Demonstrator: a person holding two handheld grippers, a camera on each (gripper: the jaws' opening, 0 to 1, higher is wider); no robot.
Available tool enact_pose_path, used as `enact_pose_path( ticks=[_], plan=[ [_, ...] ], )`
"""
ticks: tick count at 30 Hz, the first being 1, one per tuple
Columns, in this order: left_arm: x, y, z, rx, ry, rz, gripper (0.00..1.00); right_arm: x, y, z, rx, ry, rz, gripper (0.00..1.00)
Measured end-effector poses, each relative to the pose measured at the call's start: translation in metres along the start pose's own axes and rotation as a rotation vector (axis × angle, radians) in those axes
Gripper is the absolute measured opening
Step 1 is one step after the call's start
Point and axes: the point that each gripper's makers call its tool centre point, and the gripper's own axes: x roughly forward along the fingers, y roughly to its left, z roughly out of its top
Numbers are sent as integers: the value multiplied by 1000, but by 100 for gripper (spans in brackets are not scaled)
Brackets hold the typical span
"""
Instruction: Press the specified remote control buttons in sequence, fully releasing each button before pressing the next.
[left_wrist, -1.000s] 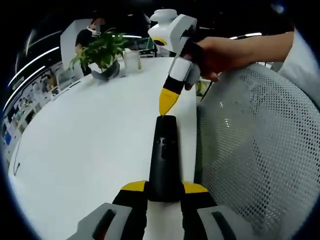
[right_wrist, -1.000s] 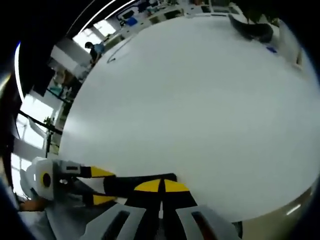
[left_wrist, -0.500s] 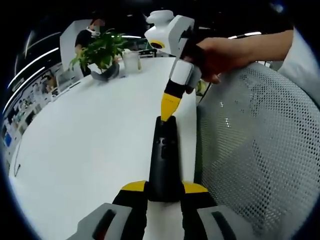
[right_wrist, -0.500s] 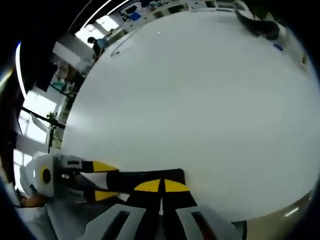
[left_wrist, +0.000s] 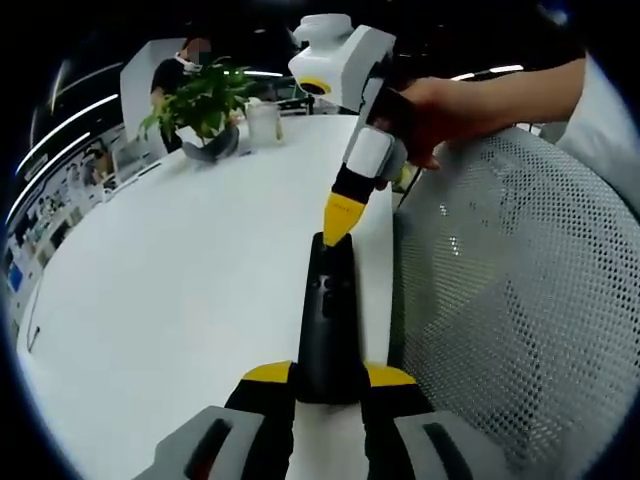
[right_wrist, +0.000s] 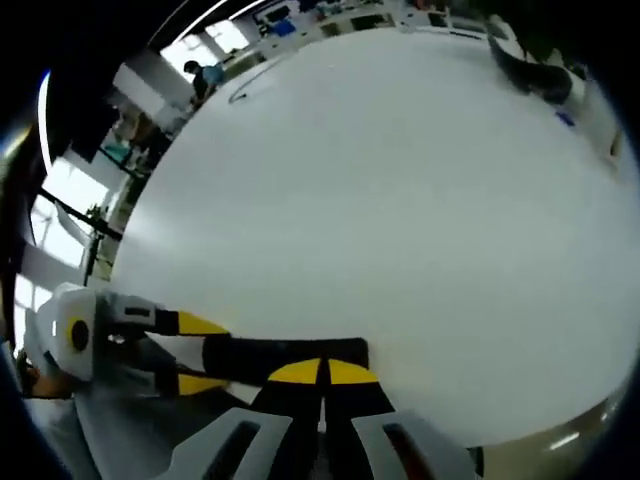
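Observation:
A black remote (left_wrist: 327, 300) lies lengthwise on the white table (left_wrist: 180, 270), its near end clamped between the yellow-tipped jaws of my left gripper (left_wrist: 328, 376). My right gripper (left_wrist: 338, 228), held by a hand, comes down from the upper right with its jaws shut and empty. Its yellow tip touches the far end of the remote's top face. In the right gripper view, the shut right gripper (right_wrist: 322, 372) sits over the remote (right_wrist: 270, 352), and the left gripper (right_wrist: 205, 353) holds the remote from the left.
A potted plant (left_wrist: 200, 100) and a pale cup (left_wrist: 264, 122) stand at the table's far end. A white mesh chair back (left_wrist: 520, 300) rises just right of the remote. The table edge runs close along the remote's right side. A person (left_wrist: 180, 65) stands far behind.
The right gripper's tip has crept a little nearer along the remote's far end while its body leaned to the right. The left gripper and the remote have stayed put.

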Motion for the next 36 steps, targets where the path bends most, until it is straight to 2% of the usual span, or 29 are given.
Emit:
enact_pose_path(
  ticks=[13,23,36],
  plan=[
    [0,0,1,1,-2,1,24,0,1,1,-5,-3,-4,0],
    [0,1,0,4,0,2,24,0,0,1,44,-4,15,0],
    [0,1,1,7,-2,5,24,-1,2,0,-12,9,0,0]
  ],
)
